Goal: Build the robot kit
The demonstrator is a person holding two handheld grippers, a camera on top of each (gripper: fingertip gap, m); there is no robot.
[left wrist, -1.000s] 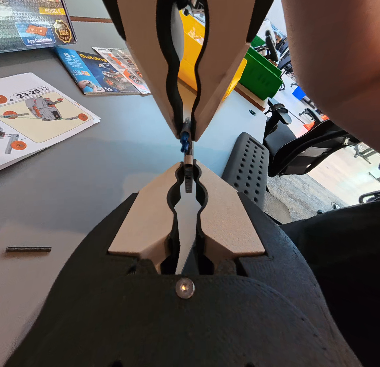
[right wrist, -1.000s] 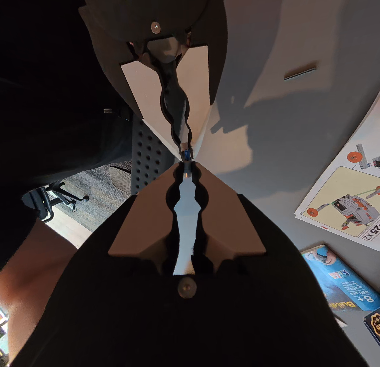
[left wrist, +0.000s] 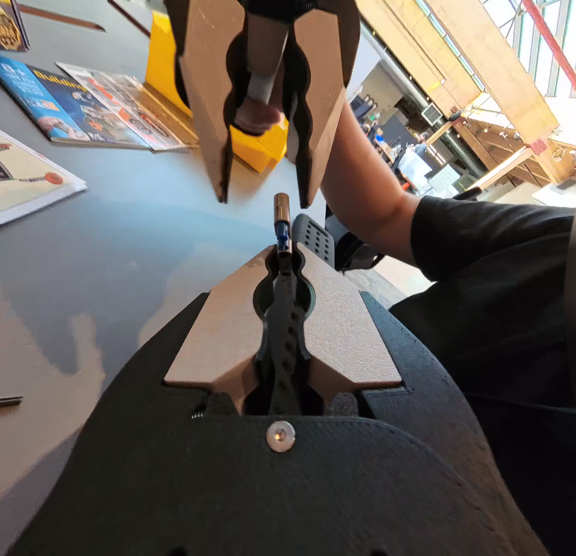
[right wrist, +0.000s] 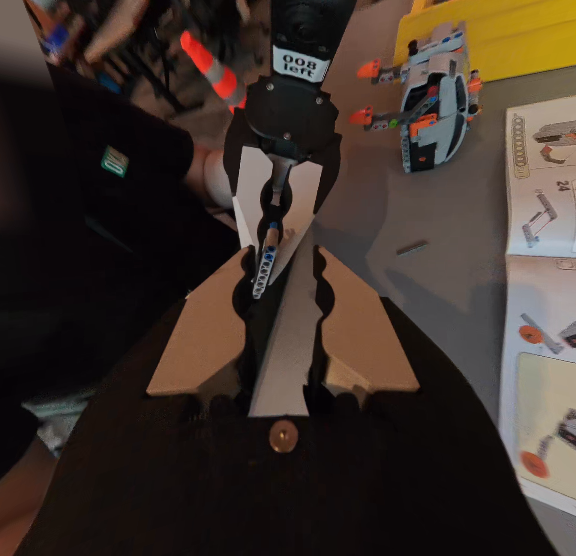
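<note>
In the left wrist view, my left gripper (left wrist: 283, 252) is clamped on a grey perforated beam (left wrist: 282, 216) that stands out past my fingertips; a blue pin (left wrist: 281, 233) sits in it partway along, beside the tips. The beam's tail runs back between my fingers toward the camera. Facing me from above is my right gripper (left wrist: 261, 199), its jaws parted and holding nothing, its tips just short of the beam's free end. Below lies the grey table (left wrist: 124, 229). On it are a blue booklet (left wrist: 56, 104), an open instruction sheet (left wrist: 28, 179) at the left edge, a yellow bin (left wrist: 258, 148) behind the right gripper, and a short dark axle (left wrist: 9, 401) low on the left. A person's bare forearm (left wrist: 361, 191) and black sleeve fill the right side.

In the right wrist view, my right gripper (right wrist: 282, 254) is spread wide and empty. The left gripper (right wrist: 274, 238) points toward me, closed on the beam (right wrist: 265, 268), which slants down into the gap between my fingers, close to my left-hand finger; I cannot tell if it touches. On the table (right wrist: 358, 216) stand a grey and orange brick-built vehicle (right wrist: 436, 116), the yellow bin (right wrist: 498, 35) behind it, the dark axle (right wrist: 411, 247) and the instruction sheets (right wrist: 545, 291). This view is blurred.
</note>
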